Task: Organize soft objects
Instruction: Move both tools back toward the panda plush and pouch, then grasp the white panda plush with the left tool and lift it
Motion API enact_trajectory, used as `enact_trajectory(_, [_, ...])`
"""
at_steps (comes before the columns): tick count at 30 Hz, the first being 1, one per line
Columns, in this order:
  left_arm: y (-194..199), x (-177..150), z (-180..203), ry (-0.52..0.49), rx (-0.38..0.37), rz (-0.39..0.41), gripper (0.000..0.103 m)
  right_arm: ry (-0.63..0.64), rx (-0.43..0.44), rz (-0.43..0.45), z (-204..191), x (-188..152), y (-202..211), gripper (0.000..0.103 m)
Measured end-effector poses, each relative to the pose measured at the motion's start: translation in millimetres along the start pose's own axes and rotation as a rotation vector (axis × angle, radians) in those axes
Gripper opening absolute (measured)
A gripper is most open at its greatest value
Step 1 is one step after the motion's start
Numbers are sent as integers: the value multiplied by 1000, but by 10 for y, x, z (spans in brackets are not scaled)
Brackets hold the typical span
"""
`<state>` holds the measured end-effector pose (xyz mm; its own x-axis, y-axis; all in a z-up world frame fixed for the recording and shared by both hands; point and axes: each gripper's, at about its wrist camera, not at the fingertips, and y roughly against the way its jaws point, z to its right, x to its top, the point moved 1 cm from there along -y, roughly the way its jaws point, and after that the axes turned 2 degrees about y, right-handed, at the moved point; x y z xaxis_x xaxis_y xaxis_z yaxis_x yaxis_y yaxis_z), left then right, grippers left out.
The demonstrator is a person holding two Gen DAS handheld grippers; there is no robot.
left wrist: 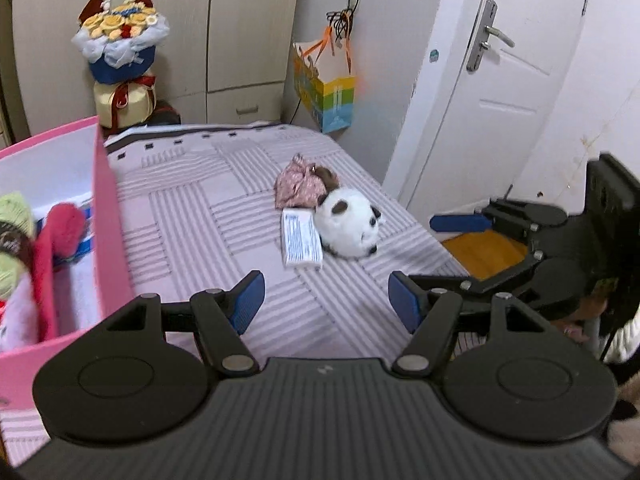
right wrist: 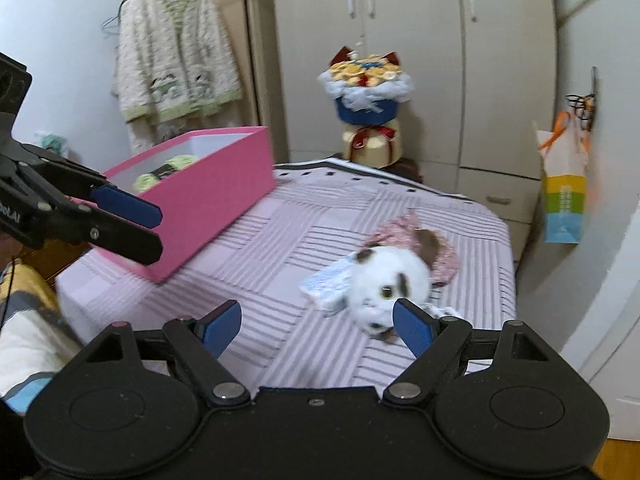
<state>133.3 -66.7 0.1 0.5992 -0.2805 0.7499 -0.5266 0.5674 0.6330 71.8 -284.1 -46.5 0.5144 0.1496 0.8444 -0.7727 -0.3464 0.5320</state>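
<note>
A white panda plush (left wrist: 348, 224) lies on the striped bed cover (left wrist: 192, 216), touching a pink floral fabric bundle (left wrist: 300, 186) and a tissue packet (left wrist: 301, 242). My left gripper (left wrist: 328, 300) hovers short of them, open and empty. The right gripper (left wrist: 440, 248) reaches in from the right, beside the bed's edge. In the right wrist view the panda plush (right wrist: 384, 276) sits just beyond my open right gripper (right wrist: 318, 320), whose right finger overlaps it in the picture; nothing is between the pads. The left gripper (right wrist: 154, 228) shows at the left, in front of the pink box (right wrist: 208, 196).
The pink box (left wrist: 108, 220) on the bed's left holds a green plush (left wrist: 14, 216) and a red soft item (left wrist: 60, 232). A bouquet (left wrist: 120, 48) stands behind the bed, a gift bag (left wrist: 326, 92) hangs on the wall, a white door (left wrist: 500, 80) is at the right, and a cardigan (right wrist: 172, 64) hangs at the left.
</note>
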Motion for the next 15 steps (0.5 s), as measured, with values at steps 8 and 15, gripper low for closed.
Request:
enact_trajectory(8, [-559,111,-32,81,-56,43,67,-85,-41,60,253,-205,-396,86])
enact_trajectory(15, [-1002,180,-38,162,-123,49,66,-103,-86,38,405,-219,-710,86])
